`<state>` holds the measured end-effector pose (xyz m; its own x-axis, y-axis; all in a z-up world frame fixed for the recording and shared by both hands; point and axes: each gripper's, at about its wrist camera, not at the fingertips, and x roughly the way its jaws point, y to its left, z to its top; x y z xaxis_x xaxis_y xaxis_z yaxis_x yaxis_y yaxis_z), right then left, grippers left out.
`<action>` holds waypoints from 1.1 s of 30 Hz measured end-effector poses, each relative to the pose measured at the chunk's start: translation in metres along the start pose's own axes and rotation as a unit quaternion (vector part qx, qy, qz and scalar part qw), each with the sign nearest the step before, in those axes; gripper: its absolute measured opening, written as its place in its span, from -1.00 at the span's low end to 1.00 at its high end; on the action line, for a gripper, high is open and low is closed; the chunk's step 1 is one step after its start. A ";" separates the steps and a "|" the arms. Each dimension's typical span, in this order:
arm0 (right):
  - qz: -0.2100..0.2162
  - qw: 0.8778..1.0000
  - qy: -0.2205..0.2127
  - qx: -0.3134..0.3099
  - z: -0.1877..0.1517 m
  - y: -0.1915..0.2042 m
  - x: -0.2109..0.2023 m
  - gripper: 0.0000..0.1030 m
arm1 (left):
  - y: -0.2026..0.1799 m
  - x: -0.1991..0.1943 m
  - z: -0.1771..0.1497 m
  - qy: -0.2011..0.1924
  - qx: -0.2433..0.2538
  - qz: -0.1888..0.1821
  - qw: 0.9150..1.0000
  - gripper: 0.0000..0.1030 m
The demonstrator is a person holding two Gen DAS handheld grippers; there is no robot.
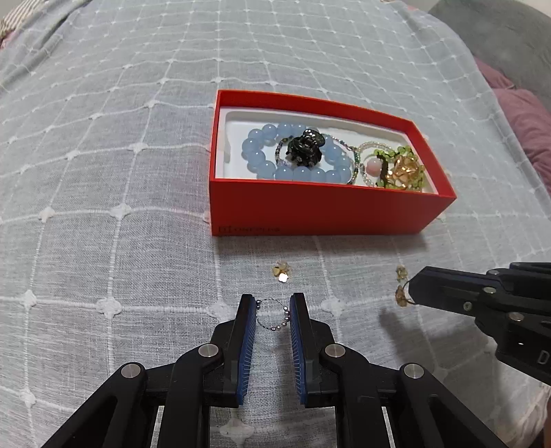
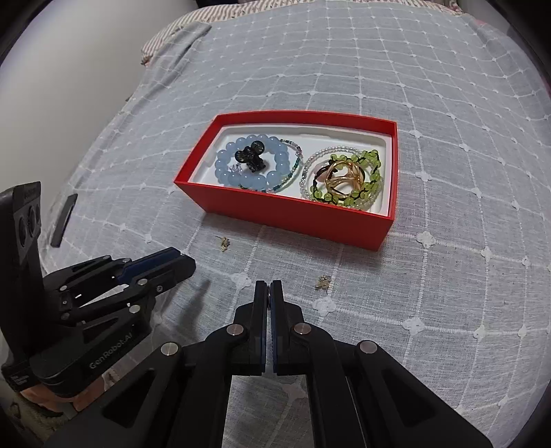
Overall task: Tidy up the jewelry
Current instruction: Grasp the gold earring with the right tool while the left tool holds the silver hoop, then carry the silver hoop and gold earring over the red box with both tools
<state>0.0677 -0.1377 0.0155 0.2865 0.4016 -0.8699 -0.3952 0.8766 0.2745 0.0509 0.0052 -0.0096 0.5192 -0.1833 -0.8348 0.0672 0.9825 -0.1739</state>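
A red box [image 1: 330,213] with a white insert lies on the grey checked bedspread. It holds a blue bead bracelet [image 1: 261,158], a black hair claw [image 1: 304,146], thin bead strands, a green bead bracelet [image 2: 373,182] and a gold clip [image 2: 344,181]. My left gripper [image 1: 272,299] is shut on a small silver beaded ring [image 1: 272,315], whose rim touches both blue pads. My right gripper [image 2: 269,284] is shut, and in the left wrist view a small gold earring [image 1: 401,297] hangs at its tip. Two more gold pieces [image 1: 280,270] [image 2: 323,282] lie on the cloth in front of the box.
A purple pillow [image 1: 523,120] lies at the right, with striped bedding [image 2: 179,27] at the far edge. A flat black object [image 2: 63,220] sits at the bed's left side. A hand [image 2: 51,399] shows beneath the left gripper's body. Open bedspread surrounds the box.
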 end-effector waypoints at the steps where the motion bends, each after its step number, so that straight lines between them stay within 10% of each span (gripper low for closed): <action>1: 0.002 1.000 -0.002 0.000 0.000 0.000 -0.002 -0.98 | 0.000 -0.001 0.000 -0.001 0.001 0.000 1.000 -0.72; 33: 0.036 0.995 -0.096 0.003 0.028 -0.001 -0.049 -0.98 | 0.001 -0.024 0.052 -0.088 -0.010 -0.048 0.995 -0.72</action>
<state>0.0788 -0.1509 0.0700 0.4189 0.5068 -0.7534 -0.4158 0.8447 0.3371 0.0827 0.0120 0.0370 0.6530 -0.2658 -0.7092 0.1081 0.9595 -0.2600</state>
